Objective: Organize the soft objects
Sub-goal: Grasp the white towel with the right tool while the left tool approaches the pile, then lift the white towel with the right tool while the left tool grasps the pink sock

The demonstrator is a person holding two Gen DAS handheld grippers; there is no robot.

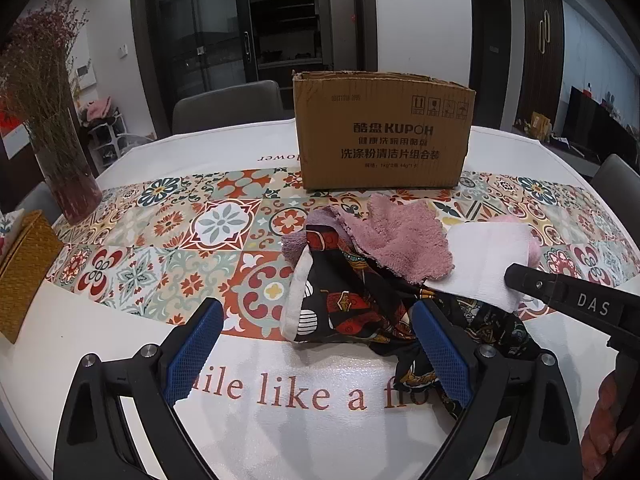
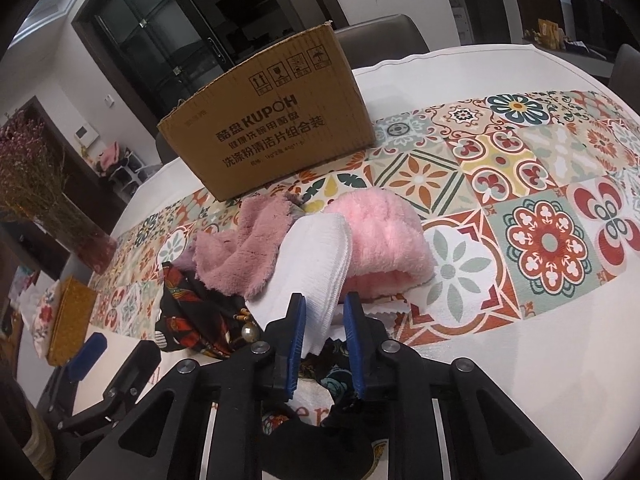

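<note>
Right gripper (image 2: 324,312) pinches white cloth (image 2: 316,268) lengthwise.

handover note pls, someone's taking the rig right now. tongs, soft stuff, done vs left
Left tongs: open, low over the table, right pad by the dark patterned scarf, holding nothing.
Right tongs: jaws narrow around the near edge of the white cloth; whether the pads press on it is unclear.
Pile in front of the cardboard box: mauve towel, white cloth, fluffy pink item, scarf nearest.
Done: no item seen in the box; its inside is hidden.
Left: all four soft items are on the table; probably the white cloth first.
</note>
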